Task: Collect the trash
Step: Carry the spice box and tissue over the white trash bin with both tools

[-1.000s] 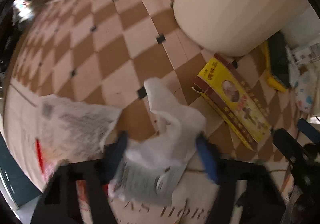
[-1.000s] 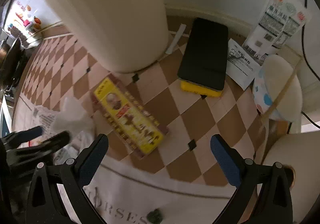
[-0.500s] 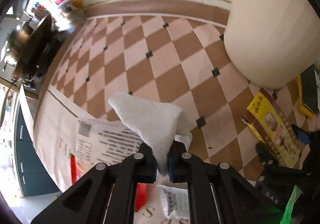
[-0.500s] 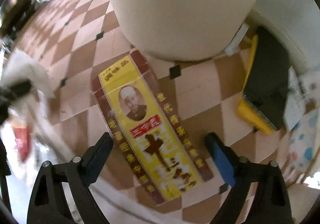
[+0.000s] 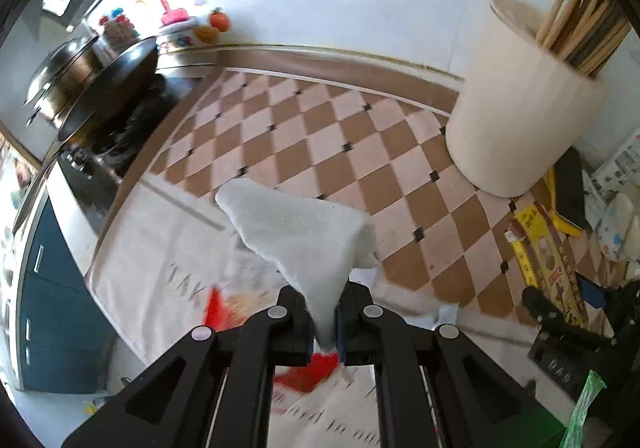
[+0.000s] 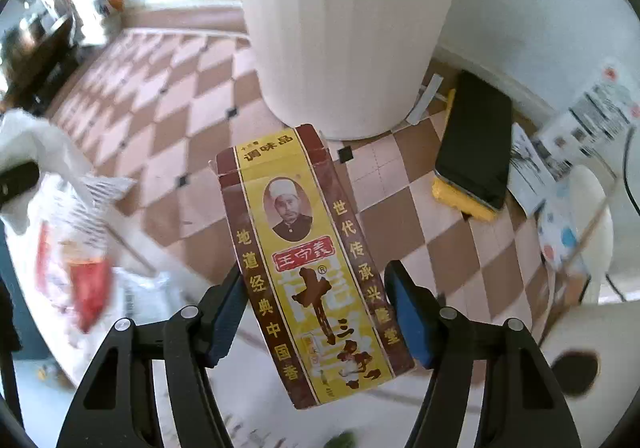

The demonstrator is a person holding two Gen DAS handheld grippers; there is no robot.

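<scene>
- White, soft tissue paper (image 5: 304,236) is pinched in the left gripper (image 5: 325,322), whose jaws are clenched on its lower corner — the rest of the sheet stands up clear of the brown-and-pink checkered table (image 5: 320,152).
- The flat yellow-and-maroon cardboard seasoning box (image 6: 312,256) sits lengthwise between the spread jaws of the right gripper (image 6: 316,312); the blue pads (image 6: 408,312) flank its long edges, and I cannot tell whether they touch it yet.
- The step in hand, as I judge it, is taking the box as the second piece of trash. To do it well, centre the box between the pads and close on its long edges squarely — a skewed bite would likely let the thin card twist or slide out.
- Keep the left grip firm meanwhile; the tissue is light and held by little.
- The tall cream cylindrical container (image 6: 348,28) stands just behind the box, so lift up and back, not forward.
</scene>
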